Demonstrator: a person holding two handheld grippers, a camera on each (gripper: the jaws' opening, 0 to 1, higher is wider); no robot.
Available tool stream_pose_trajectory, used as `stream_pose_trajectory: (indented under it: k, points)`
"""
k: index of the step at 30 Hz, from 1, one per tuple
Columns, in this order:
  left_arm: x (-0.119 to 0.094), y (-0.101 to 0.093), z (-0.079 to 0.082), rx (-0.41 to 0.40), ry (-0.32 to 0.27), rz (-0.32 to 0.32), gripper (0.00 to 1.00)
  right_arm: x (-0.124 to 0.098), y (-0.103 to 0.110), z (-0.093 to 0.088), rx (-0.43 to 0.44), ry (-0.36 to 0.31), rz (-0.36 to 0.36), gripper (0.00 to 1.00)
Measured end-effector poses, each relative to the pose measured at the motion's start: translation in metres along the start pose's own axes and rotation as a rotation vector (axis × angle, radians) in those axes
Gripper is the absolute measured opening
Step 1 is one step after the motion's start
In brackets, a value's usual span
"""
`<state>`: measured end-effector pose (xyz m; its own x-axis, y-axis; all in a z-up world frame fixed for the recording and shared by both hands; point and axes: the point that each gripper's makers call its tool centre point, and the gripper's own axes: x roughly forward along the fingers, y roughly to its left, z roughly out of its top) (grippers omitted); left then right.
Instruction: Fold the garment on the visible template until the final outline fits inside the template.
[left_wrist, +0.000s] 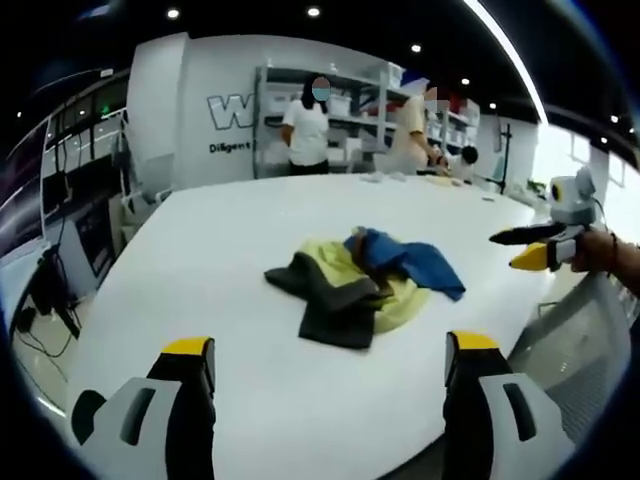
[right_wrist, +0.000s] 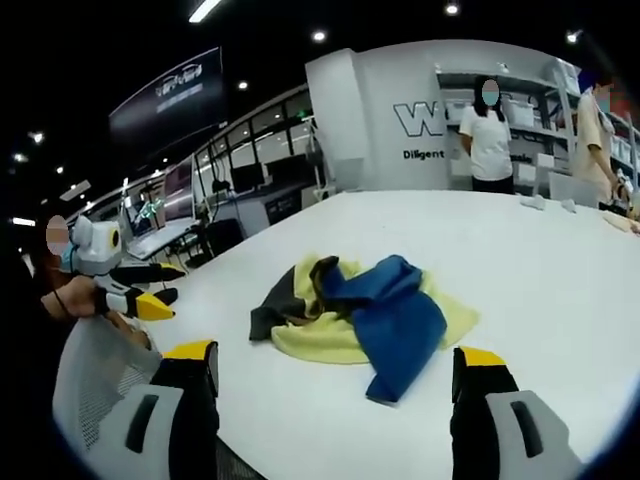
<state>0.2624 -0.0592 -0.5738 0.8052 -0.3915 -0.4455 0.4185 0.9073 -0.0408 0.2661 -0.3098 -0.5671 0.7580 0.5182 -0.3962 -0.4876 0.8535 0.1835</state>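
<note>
A heap of clothes lies crumpled in the middle of the white table (left_wrist: 200, 260): a blue piece (left_wrist: 415, 262) on top, a pale yellow piece (left_wrist: 400, 302) under it, and a dark grey piece (left_wrist: 335, 305) toward me. In the right gripper view the blue piece (right_wrist: 395, 320) drapes over the yellow one (right_wrist: 320, 342), with the dark one (right_wrist: 272, 308) at the left. My left gripper (left_wrist: 330, 345) is open, well short of the heap. My right gripper (right_wrist: 336, 353) is open too, off the table's edge; it also shows as the right gripper (left_wrist: 505, 250), hand-held in the air.
A grey mesh chair back (right_wrist: 100, 385) stands at the table's near edge under my left gripper (right_wrist: 178, 283). Two people (left_wrist: 308, 125) stand by shelves (left_wrist: 350, 110) beyond the far edge. Small items (left_wrist: 385, 177) lie at the far side of the table. Desks with monitors (right_wrist: 180, 215) line the side.
</note>
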Motion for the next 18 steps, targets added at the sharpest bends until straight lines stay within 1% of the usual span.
stream_pose_trajectory:
  k: [1, 3, 6, 8, 10, 13, 16, 18]
  points:
    - [0.000, -0.001, 0.000, 0.004, 0.003, -0.004, 0.94, 0.000, 0.000, 0.000, -0.001, 0.002, -0.006, 0.95]
    - [0.001, -0.003, -0.001, 0.010, 0.011, -0.012, 0.94, -0.001, -0.003, 0.004, -0.058, -0.006, -0.030, 0.92]
    - [0.002, -0.004, -0.001, 0.020, 0.014, -0.016, 0.92, 0.001, 0.000, 0.004, -0.041, 0.000, -0.013, 0.91]
    - [0.002, -0.006, 0.003, 0.023, -0.001, -0.028, 0.93, 0.002, 0.001, 0.005, -0.038, 0.002, -0.009, 0.90]
    - [0.004, -0.006, 0.001, 0.027, 0.008, -0.030, 0.92, 0.004, 0.002, 0.007, -0.045, -0.001, -0.009, 0.90]
    - [0.007, -0.007, 0.000, 0.036, 0.022, -0.038, 0.91, 0.010, 0.006, 0.016, -0.054, -0.007, 0.008, 0.89]
    - [0.010, -0.008, 0.005, 0.045, 0.019, -0.048, 0.89, 0.017, 0.007, 0.023, -0.072, 0.001, 0.015, 0.89]
    - [0.014, -0.008, 0.007, 0.052, 0.027, -0.053, 0.88, 0.022, 0.005, 0.026, -0.088, 0.001, 0.016, 0.89]
